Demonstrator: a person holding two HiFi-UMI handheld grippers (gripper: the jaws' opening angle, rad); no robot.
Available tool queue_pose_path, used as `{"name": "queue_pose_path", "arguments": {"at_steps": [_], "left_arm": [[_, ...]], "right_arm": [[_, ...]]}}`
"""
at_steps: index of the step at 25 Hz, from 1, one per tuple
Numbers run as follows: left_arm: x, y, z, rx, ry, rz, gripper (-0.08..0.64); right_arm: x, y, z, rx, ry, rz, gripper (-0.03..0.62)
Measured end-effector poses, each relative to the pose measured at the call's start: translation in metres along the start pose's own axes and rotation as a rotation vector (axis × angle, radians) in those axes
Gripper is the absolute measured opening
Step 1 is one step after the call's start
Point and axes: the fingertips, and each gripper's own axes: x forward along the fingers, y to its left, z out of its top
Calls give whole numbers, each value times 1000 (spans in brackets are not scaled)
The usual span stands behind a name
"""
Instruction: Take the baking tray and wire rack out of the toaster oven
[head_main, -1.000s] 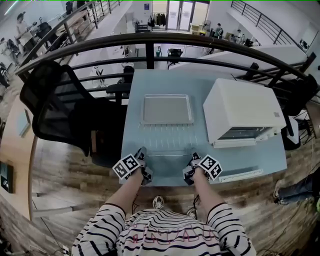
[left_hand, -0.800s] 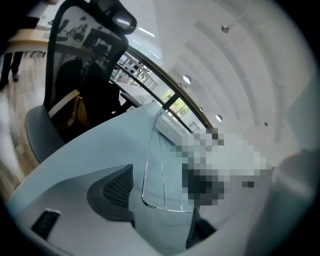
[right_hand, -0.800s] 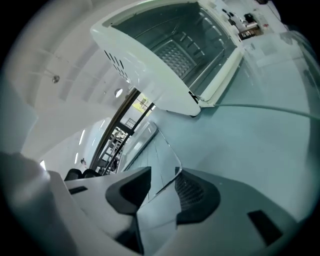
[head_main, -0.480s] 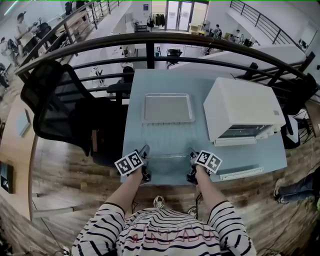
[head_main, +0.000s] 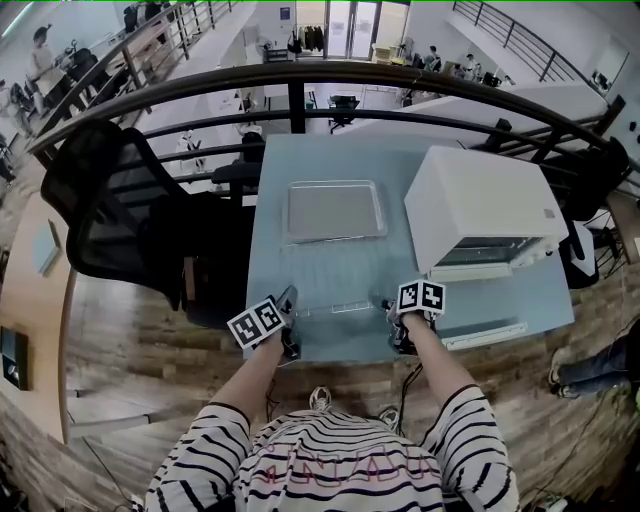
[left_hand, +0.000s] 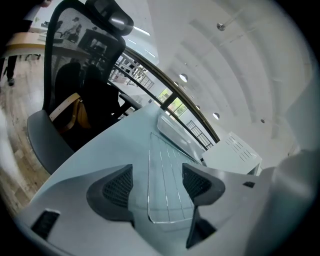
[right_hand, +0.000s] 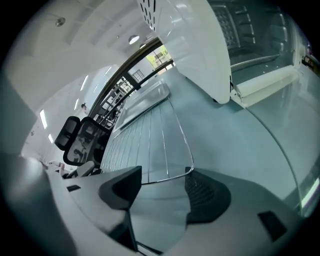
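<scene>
Pale blue-grey, the table (head_main: 300, 160) fills the middle of the head view. The baking tray (head_main: 336, 210) lies flat at its far side, the wire rack (head_main: 330, 280) flat just in front of it, nearer the person. The white toaster oven (head_main: 485, 215) stands to the right of both, its door (head_main: 470, 271) hanging open. The left gripper (head_main: 288, 304) is at the rack's near left corner and the right gripper (head_main: 393, 312) at its near right corner. A black office chair (head_main: 110, 210) stands left of the table.

In the left gripper view the jaws have just been opening and are spread wide. The rack's near end lies on the table between them, and neither pad presses on it. Beyond the rack sits the tray, with the oven behind on the right.

In the right gripper view the jaws have likewise just been opening and stand well apart, holding nothing. The rack's rounded near corner lies just past their tips, close to the right-hand pad. The tray lies beyond it, and the oven rises at the upper right.
</scene>
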Motion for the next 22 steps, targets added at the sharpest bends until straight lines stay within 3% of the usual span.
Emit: {"name": "queue_pose_path", "arguments": {"at_steps": [8,14,19,22], "left_arm": [[-3,-3,-3,5,-4,-19,288],[-7,-2,-4,-10,-2,-36,288],[-12,0,-9,-16,19,-44,288],[-16,-6,-5,11,7,-64,288]], "right_arm": [[-6,4,-11,154,-5,48,302],[-20,5,-11,136,24,70,304],[-34,9,-8,126,-48,87,304],[-47,16,-3,67,-138,95,303]]}}
